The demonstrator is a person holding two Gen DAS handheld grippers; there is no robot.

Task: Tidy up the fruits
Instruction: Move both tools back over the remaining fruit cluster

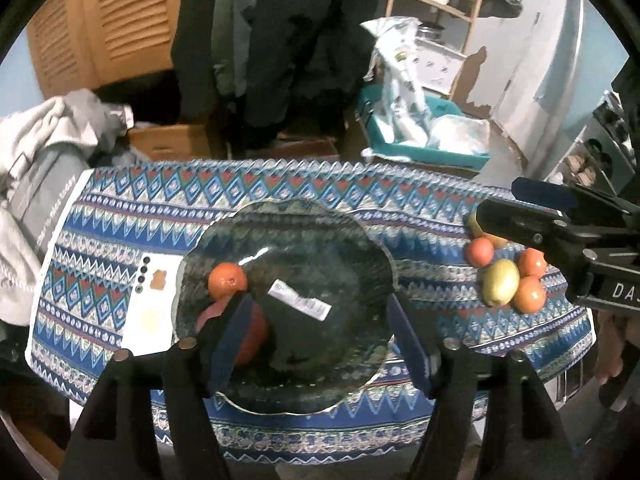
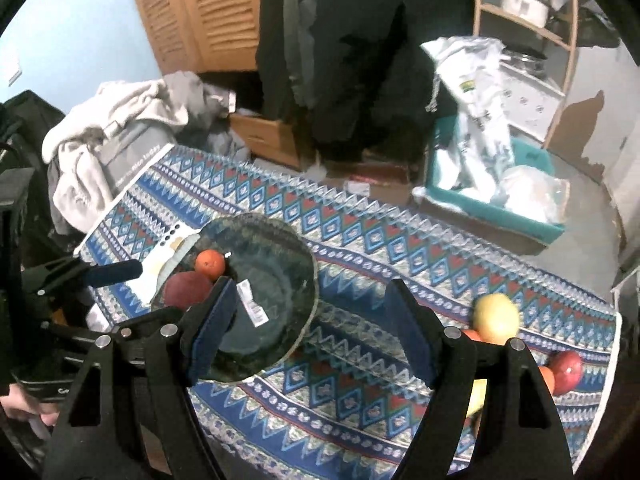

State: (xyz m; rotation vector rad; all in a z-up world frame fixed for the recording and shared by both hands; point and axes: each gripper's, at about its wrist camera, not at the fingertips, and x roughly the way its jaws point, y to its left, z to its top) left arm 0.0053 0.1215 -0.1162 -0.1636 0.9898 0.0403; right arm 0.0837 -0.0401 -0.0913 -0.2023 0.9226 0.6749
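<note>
Above the bowl [image 1: 288, 240], from the left wrist: left claw [image 1: 316, 340] spread and empty, pads apart over the dark glaze, nothing between them. Inside the bowl, toward its left wall, an orange [image 1: 227, 278] and, just nearer, a red apple [image 1: 250, 336] partly hidden by the left pad. Right of the bowl, well apart on the patterned counter [image 1: 100, 240], a cluster of loose fruit; among it a yellow-green pear [image 1: 500, 282], long axis roughly upright in this view, narrow end toward the lower left. Over that cluster, the right claw [image 1: 520, 208] reaching in from the right edge.

Right of the bowl again, from the right wrist: right claw [image 2: 312, 332] parted and holding nothing, only cloth between the pads. Left of it the bowl, with the same two fruits. Farther right, near the counter edge, a yellow apple [image 2: 496, 318] and a red one [image 2: 568, 366], others hidden behind the finger.

Judged: two fruits placed, several left. Next move likely calls for swinging a claw to the cluster and closing across the pear's short axis.
</note>
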